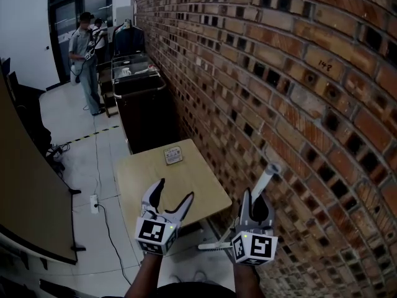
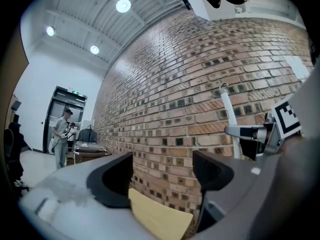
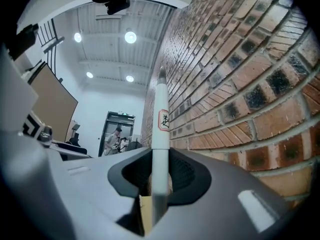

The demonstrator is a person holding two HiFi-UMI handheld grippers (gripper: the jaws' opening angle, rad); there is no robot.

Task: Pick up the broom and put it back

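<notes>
My right gripper (image 3: 160, 176) clamped the broom handle (image 3: 161, 115); my left gripper (image 2: 162, 176) gaped empty. Best carried upright, clear of the wall (image 3: 240, 84).

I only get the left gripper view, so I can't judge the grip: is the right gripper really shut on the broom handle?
Observer: Yes; the right gripper view shows the right gripper shut on the white broom handle, upright between its jaws.
Operator: Any marking on it?
Observer: A red-edged label sits just above the jaws.
Operator: Anything on the table?
Observer: Head view: a small square item lies on the wooden table, near its far end.
</notes>
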